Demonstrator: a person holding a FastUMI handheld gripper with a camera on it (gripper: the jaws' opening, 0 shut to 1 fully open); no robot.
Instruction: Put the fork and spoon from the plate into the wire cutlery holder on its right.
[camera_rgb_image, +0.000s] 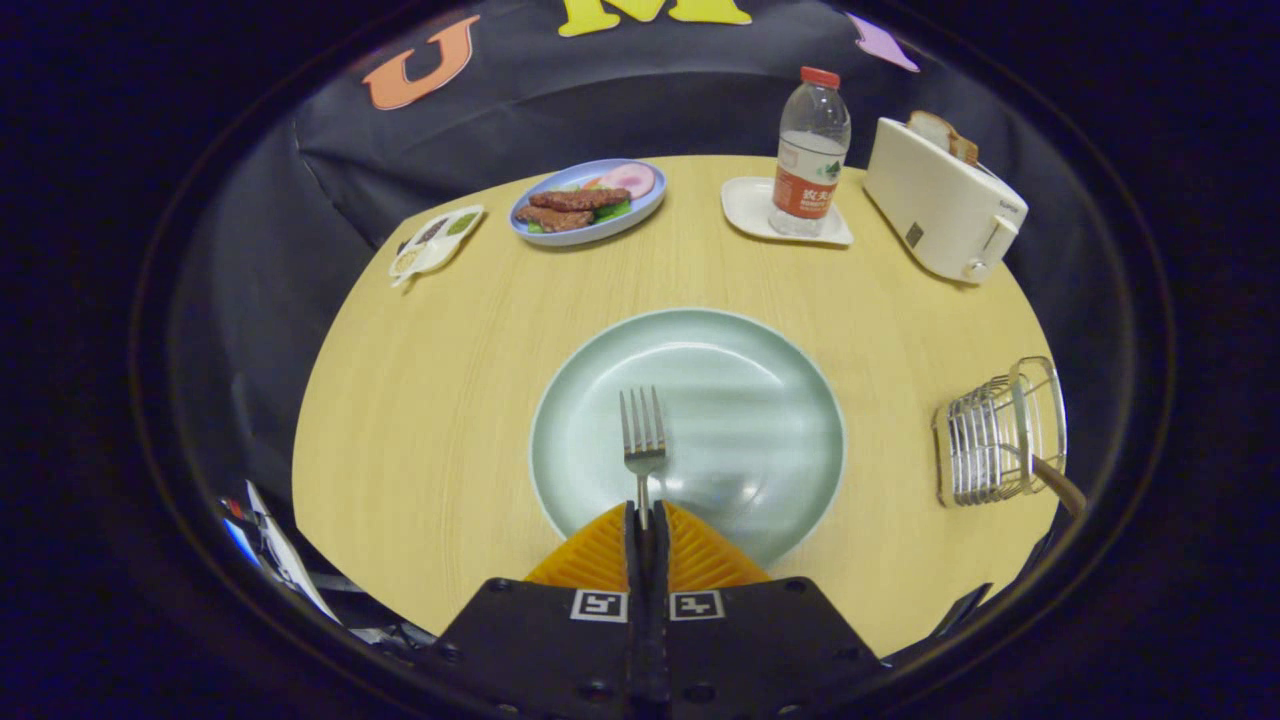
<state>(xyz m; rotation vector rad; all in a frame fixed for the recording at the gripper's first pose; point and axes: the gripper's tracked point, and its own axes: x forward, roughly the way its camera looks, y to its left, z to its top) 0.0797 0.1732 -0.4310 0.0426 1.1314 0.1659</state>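
**Fork gripped over the plate, holder off to the right**

Pale wood surface (440, 400), rounded at its far edge, carries everything against the black booth wall. Nearest, the gripper (647, 520) has its two orange fingers (600, 555) pressed together on the handle of the fork (643, 440), so it is closed on that handle with no gap showing. The fork's long axis runs straight ahead from the fingers, tines pointing away, over the near half of the green plate (760, 360). I cannot tell whether the fork is lifted clear of the plate or resting on it.

Right of the plate and well apart from it stands the wire cutlery holder (985, 440), with a dark wooden handle (1060, 485) poking out of it, probably the spoon already delivered. So the coming move likely turns on carrying the fork rightward from the plate and tipping it upright over the holder's mouth.

Beyond the plate: one blue dish of food (588, 200), one small divided sauce dish (435, 240), one water bottle (810, 150) on one white tray (745, 205), and one toaster (940, 205) holding one bread slice (940, 130).

Count: one fork, one plate, one holder.
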